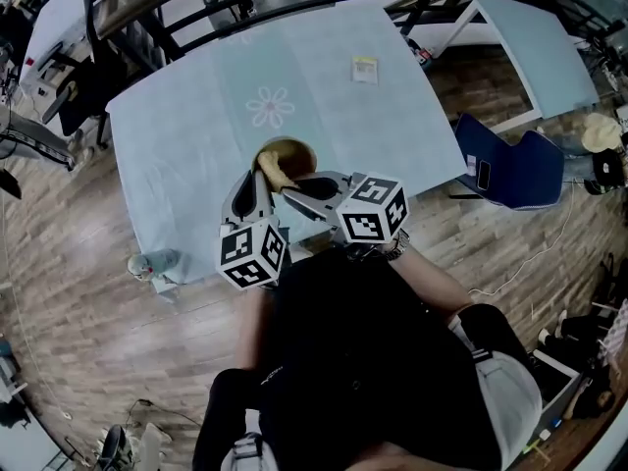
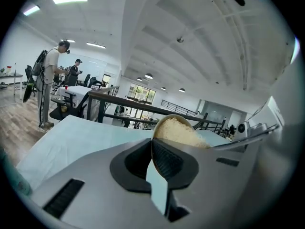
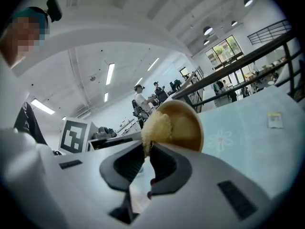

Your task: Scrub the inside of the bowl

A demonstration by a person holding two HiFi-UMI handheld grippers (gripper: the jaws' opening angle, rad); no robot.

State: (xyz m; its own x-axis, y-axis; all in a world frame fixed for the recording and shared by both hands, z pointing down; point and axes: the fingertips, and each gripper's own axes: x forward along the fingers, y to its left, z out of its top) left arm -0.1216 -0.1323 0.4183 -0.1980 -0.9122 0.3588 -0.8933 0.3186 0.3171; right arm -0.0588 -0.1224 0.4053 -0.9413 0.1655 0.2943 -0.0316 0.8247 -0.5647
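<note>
Head view: wooden bowl [image 1: 290, 151] is up over the near edge of the table [image 1: 186, 116], scrub looks underway, finish unclear; left gripper [image 2: 153, 146] jaws nearly together, clamped on the bowl's rim, right gripper [image 3: 147, 150] jaws pinching a yellow sponge [image 3: 156, 127] pressed inside it.

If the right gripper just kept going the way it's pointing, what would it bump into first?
Probably the inside of the bowl: the sponge in the right gripper seems pressed against it, though depth is unclear.
</note>
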